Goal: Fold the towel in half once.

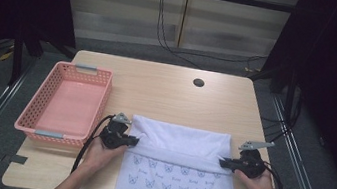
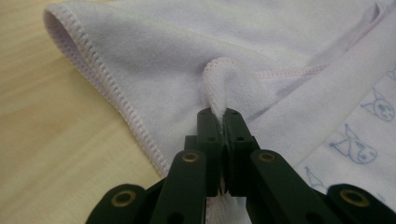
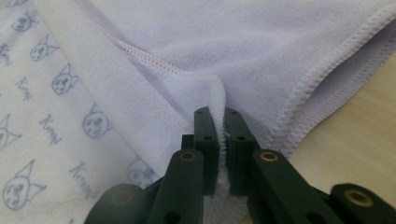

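The towel (image 1: 176,166) lies on the table's (image 1: 167,89) near edge, its far end folded over. Both tongs — left gripper (image 1: 133,141) and right gripper (image 1: 223,163) — pinch its corners; 1 fold half-laid, basket (image 1: 45,126) waiting left.

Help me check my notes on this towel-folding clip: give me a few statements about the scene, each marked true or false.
1. Both grippers are clamped on the towel. True: the left gripper and the right gripper each pinch a hem of it between shut jaws.
2. The pink basket holds a folded towel. False: nothing lies in it.
3. The basket stands left of the towel on the table. True.
4. The towel's far part is turned back over itself, plain side up. True: printed faces show only on the near part.
5. The towel is plain on both sides. False: one side bears small printed faces and words.
6. The towel hangs clear of the table. False: it lies on it.
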`<state>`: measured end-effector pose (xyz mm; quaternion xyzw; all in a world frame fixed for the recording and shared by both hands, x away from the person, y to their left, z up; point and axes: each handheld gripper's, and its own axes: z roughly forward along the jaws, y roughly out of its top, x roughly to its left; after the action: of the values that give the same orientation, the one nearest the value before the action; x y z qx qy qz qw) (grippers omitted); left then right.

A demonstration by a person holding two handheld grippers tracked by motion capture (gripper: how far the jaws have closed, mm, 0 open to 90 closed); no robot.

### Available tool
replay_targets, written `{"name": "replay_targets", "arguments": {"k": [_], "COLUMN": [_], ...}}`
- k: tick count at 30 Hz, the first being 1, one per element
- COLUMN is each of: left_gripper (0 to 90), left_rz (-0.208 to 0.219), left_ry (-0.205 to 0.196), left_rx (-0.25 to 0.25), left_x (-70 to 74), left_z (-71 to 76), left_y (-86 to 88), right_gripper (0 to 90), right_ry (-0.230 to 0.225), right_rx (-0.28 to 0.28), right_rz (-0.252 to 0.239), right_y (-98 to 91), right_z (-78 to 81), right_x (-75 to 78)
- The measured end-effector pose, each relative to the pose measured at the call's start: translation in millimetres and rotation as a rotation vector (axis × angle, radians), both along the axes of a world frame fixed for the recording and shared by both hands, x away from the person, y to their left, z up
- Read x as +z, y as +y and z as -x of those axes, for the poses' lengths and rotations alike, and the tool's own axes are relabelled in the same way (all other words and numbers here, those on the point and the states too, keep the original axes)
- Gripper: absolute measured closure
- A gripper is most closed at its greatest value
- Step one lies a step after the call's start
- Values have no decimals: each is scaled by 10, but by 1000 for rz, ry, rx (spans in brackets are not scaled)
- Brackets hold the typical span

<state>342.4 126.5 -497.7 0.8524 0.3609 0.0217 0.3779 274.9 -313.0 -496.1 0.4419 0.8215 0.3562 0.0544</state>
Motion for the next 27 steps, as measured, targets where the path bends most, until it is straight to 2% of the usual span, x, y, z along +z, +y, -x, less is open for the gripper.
{"name": "replay_targets", "arguments": {"k": [1,2,3,4,7,10,14,17,21,27], "left_gripper": [875,875,875,875,875,875,875,875,875,875], "left_rz": [-11,-18,-18,-17,-19,-40,-67,-67,-64,-56], "left_ry": [6,-6,-6,-4,-11,-15,-25,-33,-30,-41], "left_rx": [2,9,9,25,54,81,102,115,148,205], "left_x": [7,7,7,3,0,7,14,6,-2,-18], "left_z": [-44,-97,-97,-177,-335,-514,-734,-875,-1022,-1232], "left_y": [-4,-21,-21,-32,-56,-86,-142,-144,-128,-147], "right_gripper": [861,862,862,862,862,862,862,862,863,863], "right_ry": [-3,-1,-1,0,-7,-13,-22,-38,-47,-64], "right_rx": [-4,-8,-8,-18,-32,-42,-67,-89,-131,-192], "right_rz": [0,-6,-6,-14,-15,-29,-21,-4,-11,34], "right_y": [-5,-14,-14,-22,-26,-48,-38,-7,4,93], "right_z": [-47,-102,-102,-217,-377,-528,-729,-871,-1051,-1321], "right_x": [-4,-8,-8,-15,-26,-44,-50,-52,-71,-59]}}
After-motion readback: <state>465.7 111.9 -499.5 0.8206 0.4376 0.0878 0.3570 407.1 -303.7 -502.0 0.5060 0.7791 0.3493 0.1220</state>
